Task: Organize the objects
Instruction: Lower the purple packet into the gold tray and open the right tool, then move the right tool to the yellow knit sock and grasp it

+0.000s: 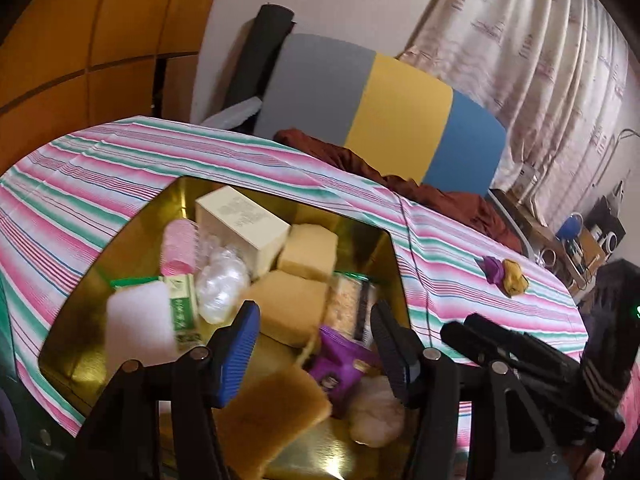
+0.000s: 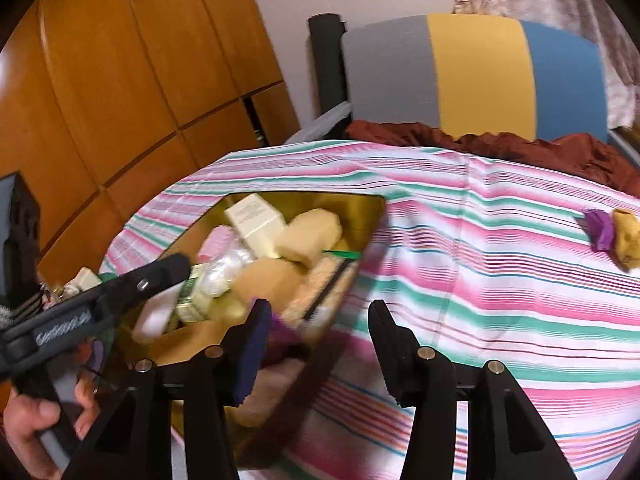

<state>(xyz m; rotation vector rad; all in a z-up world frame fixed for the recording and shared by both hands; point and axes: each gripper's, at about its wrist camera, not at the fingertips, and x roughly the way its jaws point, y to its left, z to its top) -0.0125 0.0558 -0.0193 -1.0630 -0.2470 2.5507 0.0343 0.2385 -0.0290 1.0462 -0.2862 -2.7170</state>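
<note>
A gold tin [image 1: 160, 208] sits on a striped cloth, filled with a cream box [image 1: 240, 220], tan sponges [image 1: 292, 300], a white foam block [image 1: 140, 320], a clear plastic bundle [image 1: 222, 280] and a purple packet [image 1: 340, 364]. My left gripper [image 1: 316, 344] hangs open over the tin's near side, above the purple packet, with nothing pressed between its pads. My right gripper [image 2: 320, 332] is open too, straddling the tin's right rim [image 2: 360, 204]; its jaws grip nothing. Small purple and yellow cloth pieces [image 2: 612, 236] lie on the cloth to the right.
The striped cloth [image 2: 500, 280] covers the table. Behind it stand a grey, yellow and blue chair back [image 1: 400, 112], a rumpled maroon cloth [image 1: 440, 196] and curtains. Wooden cabinets [image 2: 120, 80] are at the left. A hand [image 2: 36, 420] holds the left gripper's handle.
</note>
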